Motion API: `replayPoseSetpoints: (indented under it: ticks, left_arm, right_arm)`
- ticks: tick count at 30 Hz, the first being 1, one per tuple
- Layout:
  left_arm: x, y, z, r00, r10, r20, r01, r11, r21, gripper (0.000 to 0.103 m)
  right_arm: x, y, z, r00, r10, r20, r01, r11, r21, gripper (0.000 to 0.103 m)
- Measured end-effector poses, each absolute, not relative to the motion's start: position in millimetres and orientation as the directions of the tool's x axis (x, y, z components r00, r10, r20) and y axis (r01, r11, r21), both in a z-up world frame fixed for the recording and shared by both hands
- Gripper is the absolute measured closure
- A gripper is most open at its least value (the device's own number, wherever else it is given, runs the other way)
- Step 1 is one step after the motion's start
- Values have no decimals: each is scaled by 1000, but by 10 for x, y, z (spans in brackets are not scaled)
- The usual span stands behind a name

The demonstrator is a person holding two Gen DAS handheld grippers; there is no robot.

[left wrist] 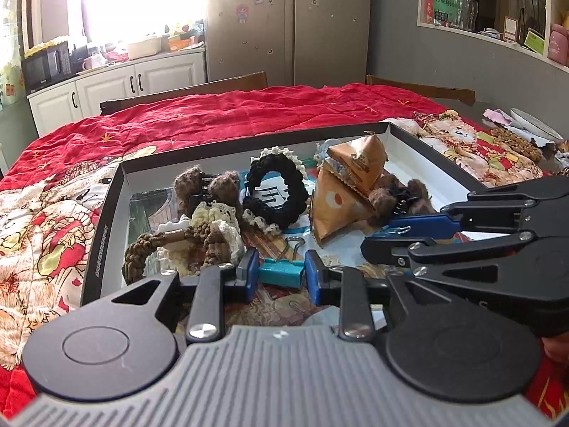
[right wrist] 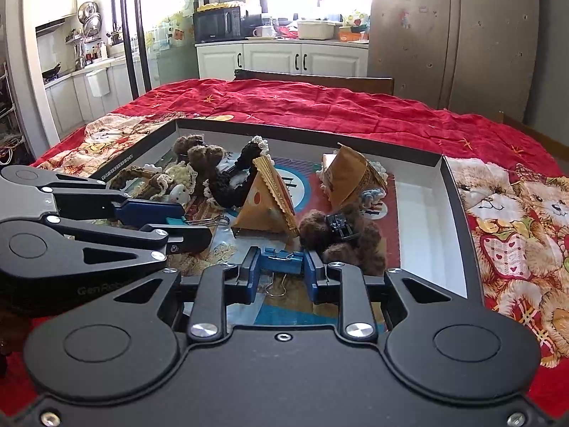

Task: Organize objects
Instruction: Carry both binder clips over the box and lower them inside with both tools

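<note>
A shallow black-rimmed box [left wrist: 106, 213] [right wrist: 458, 192] on the red bedspread holds hair ties, claw clips, binder clips and two orange triangular packets [left wrist: 341, 210] [right wrist: 265, 210]. My left gripper [left wrist: 281, 274] is shut on a teal binder clip [left wrist: 281, 272] at the box's near edge. My right gripper [right wrist: 281, 267] is shut on a blue binder clip [right wrist: 281, 261], its wire handles hanging down. Each gripper shows in the other's view, the right one [left wrist: 409, 235] and the left one [right wrist: 181, 220]. A black scrunchie [left wrist: 275, 192] and brown fuzzy claw clips [left wrist: 206, 185] [right wrist: 341, 235] lie in the box.
Brown and cream crocheted hair ties [left wrist: 192, 242] sit at the box's left. A red quilt with bear prints [right wrist: 515, 213] covers the table. Wooden chairs [left wrist: 199, 89] stand at the far side, kitchen cabinets [right wrist: 284, 58] beyond. Small items [left wrist: 515, 135] lie at the right.
</note>
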State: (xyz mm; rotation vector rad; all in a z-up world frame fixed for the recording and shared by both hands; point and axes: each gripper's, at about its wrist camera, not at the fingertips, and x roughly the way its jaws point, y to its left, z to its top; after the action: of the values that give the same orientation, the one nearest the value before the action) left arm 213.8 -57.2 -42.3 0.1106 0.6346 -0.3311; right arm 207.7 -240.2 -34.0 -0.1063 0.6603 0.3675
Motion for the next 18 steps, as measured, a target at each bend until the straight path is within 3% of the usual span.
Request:
replayPoseSetpoints:
  ticks: [6, 9, 18]
  left_arm:
    - [2071, -570, -358, 768, -274, -579, 336, 942, -1, 63]
    - [2030, -562, -324, 772, -276, -573, 333, 943, -6, 53]
    - [1861, -508, -187, 791, -280, -544, 324, 946, -15, 45]
  right_arm:
    - [2016, -2397, -302, 742, 303, -598, -374, 928, 6, 78]
    - [1959, -2398, -259, 750, 310, -584, -380, 925, 4, 78]
    - [1751, -2418, -135, 769, 321, -552, -392, 920, -11, 74]
